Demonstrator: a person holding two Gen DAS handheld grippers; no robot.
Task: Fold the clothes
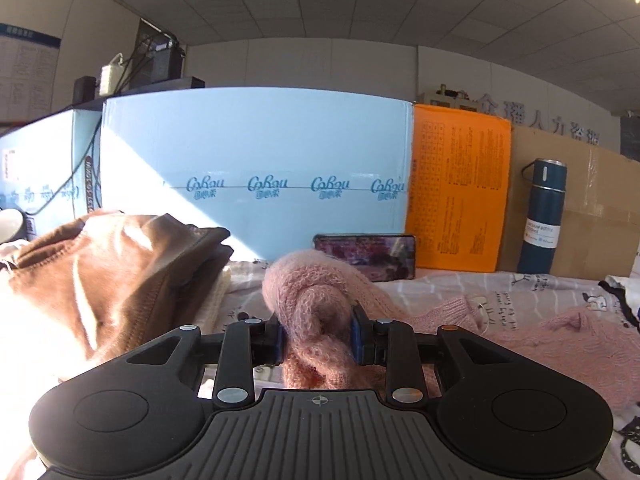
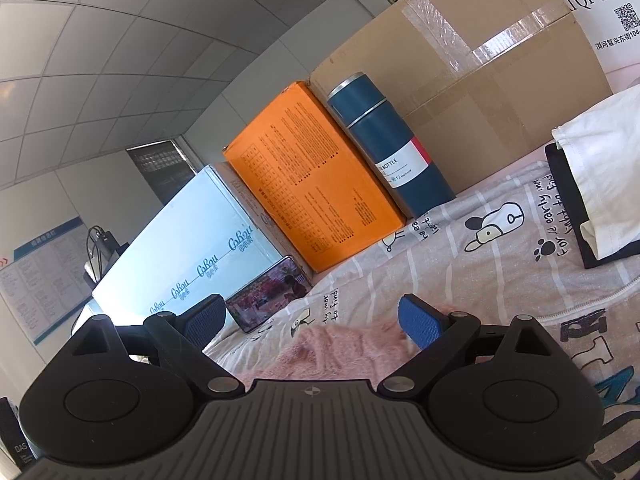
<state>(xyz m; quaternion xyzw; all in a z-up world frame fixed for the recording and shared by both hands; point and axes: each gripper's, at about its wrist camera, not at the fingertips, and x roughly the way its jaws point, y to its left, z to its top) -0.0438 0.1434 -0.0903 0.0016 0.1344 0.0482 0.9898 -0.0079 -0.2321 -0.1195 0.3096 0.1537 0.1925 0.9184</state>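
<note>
A fuzzy pink knit garment (image 1: 316, 304) is bunched between the blue pads of my left gripper (image 1: 319, 336), which is shut on it and holds the bundle lifted. The rest of the garment trails to the right over the printed bedsheet (image 1: 460, 284). In the right wrist view my right gripper (image 2: 316, 320) stands open, its blue pads (image 2: 420, 322) wide apart. Part of the pink garment (image 2: 340, 348) lies just below and between them, untouched.
Folded brown clothes (image 1: 116, 268) are piled at left. Along the back stand a light blue box (image 1: 256, 152), an orange box (image 1: 460, 188), a blue flask (image 1: 542, 216), a cardboard box (image 2: 472, 64) and a leaning phone (image 1: 372, 252). White and dark clothing (image 2: 592, 184) lies at right.
</note>
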